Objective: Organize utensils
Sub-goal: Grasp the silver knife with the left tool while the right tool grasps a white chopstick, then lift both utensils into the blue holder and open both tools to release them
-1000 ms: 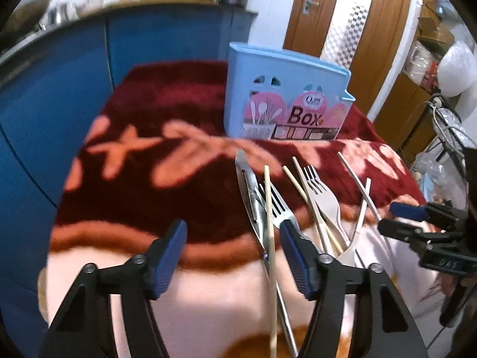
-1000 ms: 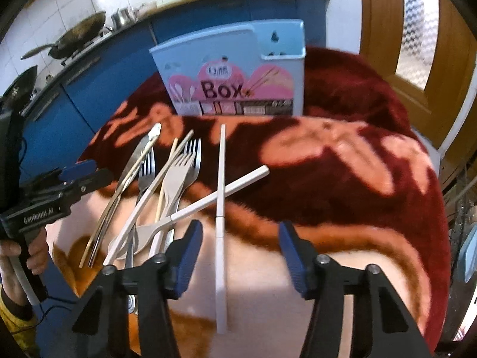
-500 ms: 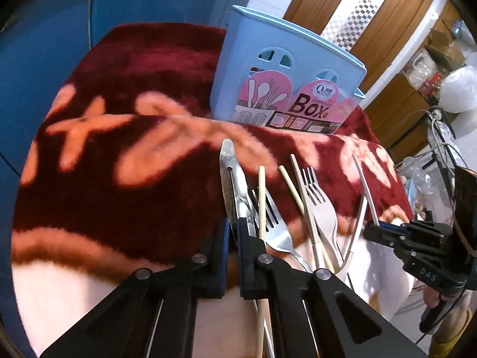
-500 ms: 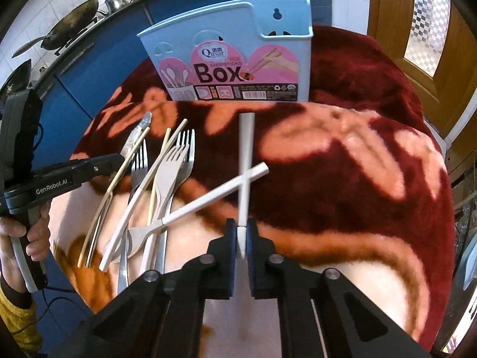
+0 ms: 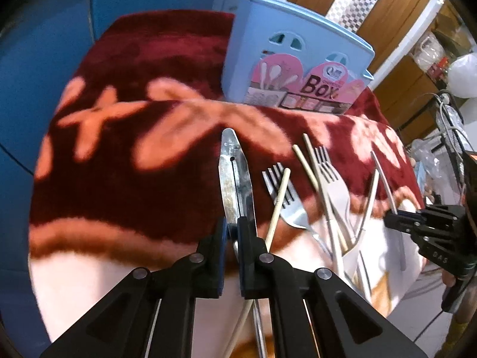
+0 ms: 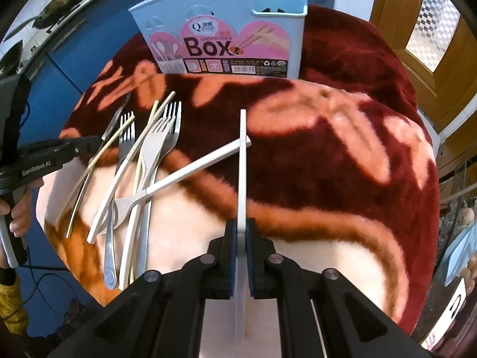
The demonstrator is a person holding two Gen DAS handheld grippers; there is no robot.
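A light blue utensil box (image 5: 293, 65) with a pink "Box" label stands at the far side of the red blanket; it also shows in the right wrist view (image 6: 226, 26). My left gripper (image 5: 232, 226) is shut on a metal knife (image 5: 234, 173), lifted and pointing at the box. My right gripper (image 6: 240, 232) is shut on a white chopstick (image 6: 242, 161), lifted and pointing at the box. Forks (image 6: 158, 140), chopsticks and a second white chopstick (image 6: 193, 168) lie in a pile on the blanket.
The red and peach blanket (image 6: 342, 155) covers the table. Blue kitchen cabinets (image 5: 44, 44) stand behind and to the left. A wooden door (image 6: 423, 29) is at the right. A wire rack (image 5: 450, 125) stands beyond the table's right edge.
Both grippers, open a second ago, closed on the knife and the white chopstick. Both have since lifted their utensils off the blanket.
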